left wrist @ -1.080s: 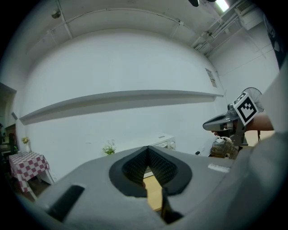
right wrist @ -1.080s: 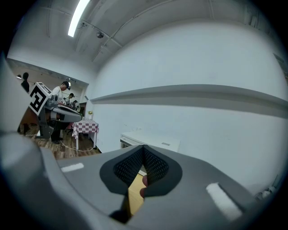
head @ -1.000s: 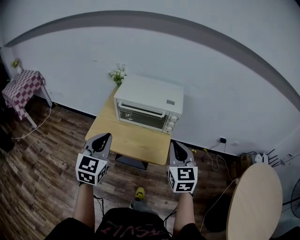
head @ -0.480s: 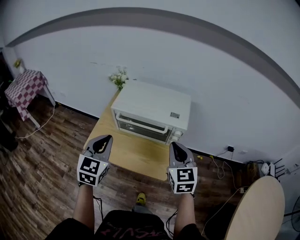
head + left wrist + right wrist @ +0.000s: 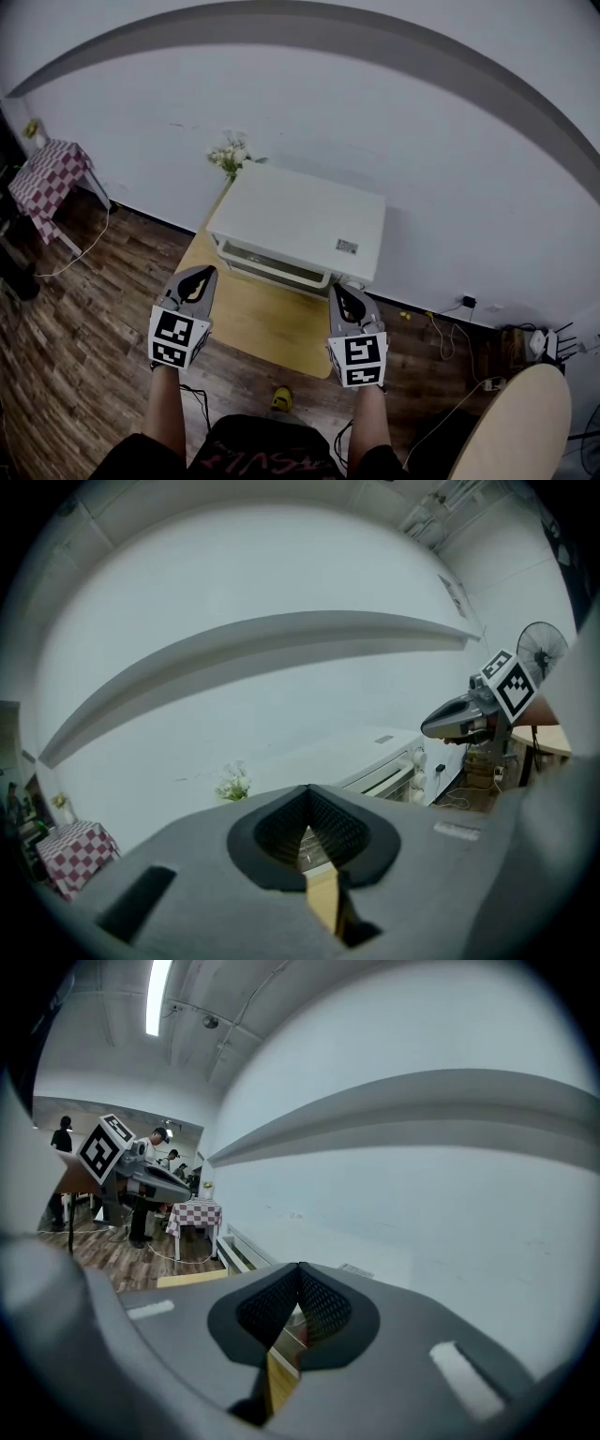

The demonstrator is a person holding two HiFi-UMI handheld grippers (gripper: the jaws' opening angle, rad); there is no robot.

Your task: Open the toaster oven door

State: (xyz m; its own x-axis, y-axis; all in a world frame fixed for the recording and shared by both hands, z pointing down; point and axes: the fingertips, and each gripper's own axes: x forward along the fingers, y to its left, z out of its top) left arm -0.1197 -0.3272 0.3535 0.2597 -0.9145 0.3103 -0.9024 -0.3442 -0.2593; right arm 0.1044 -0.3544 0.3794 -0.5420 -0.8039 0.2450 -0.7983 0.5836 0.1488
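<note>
A white toaster oven (image 5: 300,223) stands on a small wooden table (image 5: 258,319) against the wall, its door shut, with the handle bar (image 5: 272,265) along the door's top. My left gripper (image 5: 194,285) hovers over the table's front left, shut and empty. On the other side my right gripper (image 5: 343,302) is near the oven's front right corner, also shut with nothing in it. Neither touches the oven. In the left gripper view the oven (image 5: 389,766) shows beyond the closed jaws; in the right gripper view its door (image 5: 239,1252) lies to the left.
A small vase of white flowers (image 5: 229,155) stands at the oven's back left. A checkered-cloth table (image 5: 49,178) is at far left, a round wooden table (image 5: 516,427) at lower right. Cables and a power strip (image 5: 539,342) lie on the wood floor by the wall.
The view has moved toward the oven, which now sits closer and is seen more from above. Both grippers stayed shut and came nearer to the table's front.
</note>
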